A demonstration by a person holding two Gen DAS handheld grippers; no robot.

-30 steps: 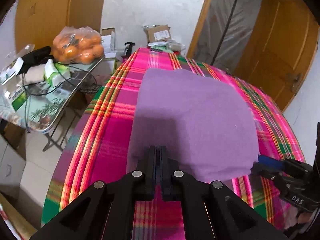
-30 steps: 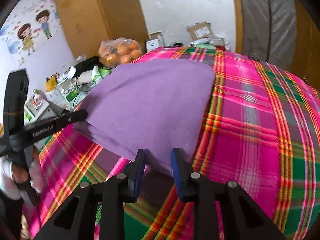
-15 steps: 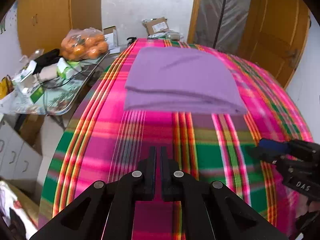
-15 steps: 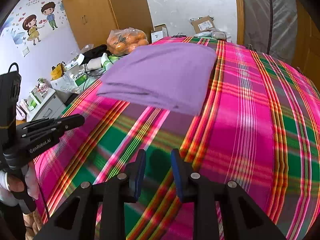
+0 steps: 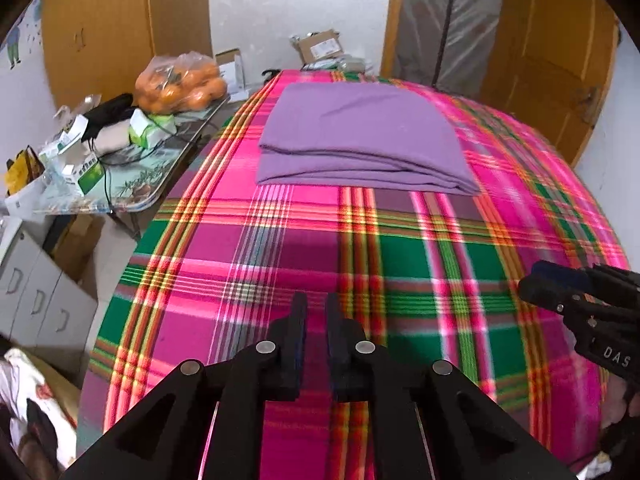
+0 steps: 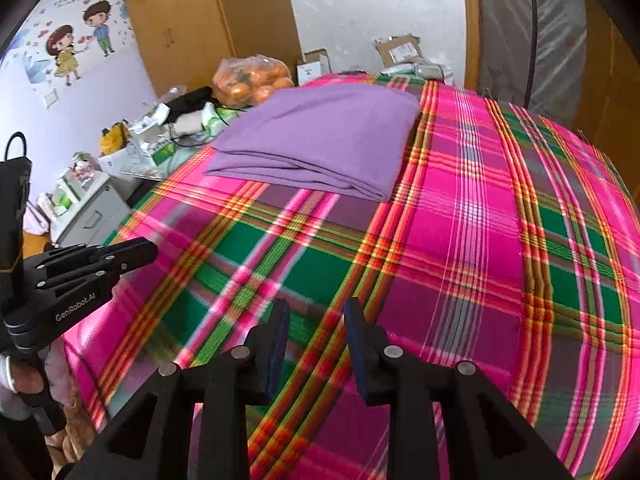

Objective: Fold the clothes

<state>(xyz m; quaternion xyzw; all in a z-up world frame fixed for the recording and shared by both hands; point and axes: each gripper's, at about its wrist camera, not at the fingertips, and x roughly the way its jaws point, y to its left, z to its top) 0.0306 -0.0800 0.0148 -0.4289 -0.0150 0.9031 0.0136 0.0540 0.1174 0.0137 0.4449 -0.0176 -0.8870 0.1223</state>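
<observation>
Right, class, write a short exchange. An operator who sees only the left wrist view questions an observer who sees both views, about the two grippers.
Operator: Is the right gripper carrying anything?
Observer: No. The right wrist view shows the right gripper open, with only the plaid cloth between its fingers.
Operator: And what holds my left gripper?
Observer: The right wrist view shows a hand wrapped round the handle of the left gripper.
</observation>
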